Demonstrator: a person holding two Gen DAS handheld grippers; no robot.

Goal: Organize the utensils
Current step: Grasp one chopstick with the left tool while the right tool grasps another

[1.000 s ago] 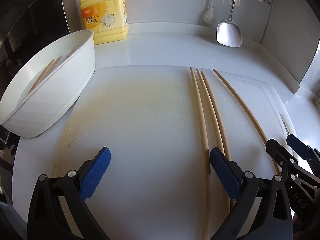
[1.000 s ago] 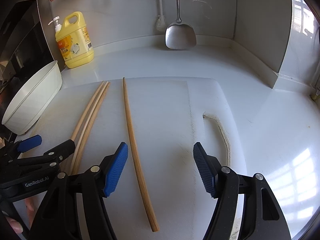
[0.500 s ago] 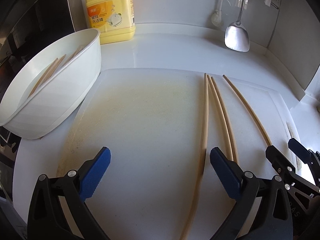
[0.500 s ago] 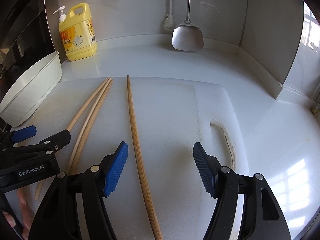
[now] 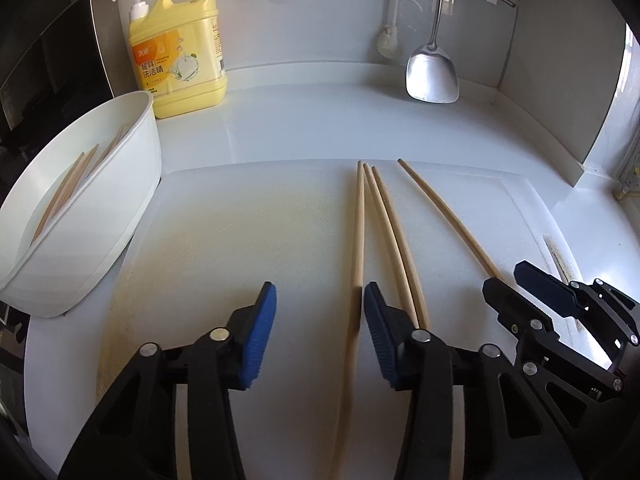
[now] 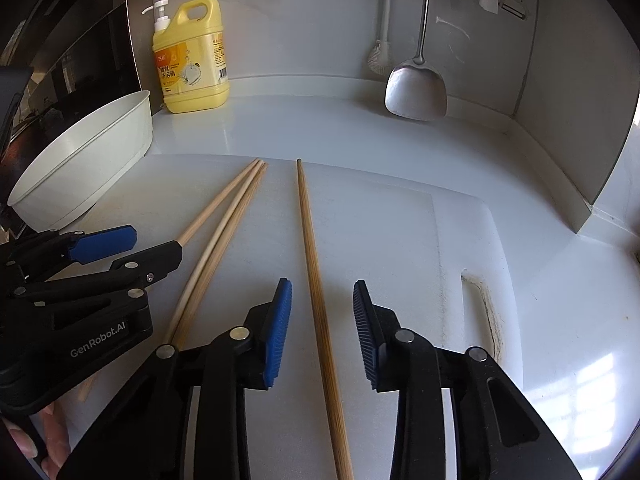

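jaws narrowed | left gripper (image 5: 320, 320) straddles chopstick (image 5: 357, 256) | right gripper (image 6: 322, 312) likewise

Four long wooden chopsticks (image 5: 362, 216) lie lengthwise on flat white plastic cutting board (image 5: 240, 240): three bunched together, fourth single wooden chopstick (image 6: 310, 240) apart to their right. Oval white plastic basin (image 5: 100, 208) at board's left edge, more chopsticks inside. Yellow detergent jug (image 5: 180, 48) behind basin. Metal spatula (image 5: 432, 72) hangs back right, against wall.
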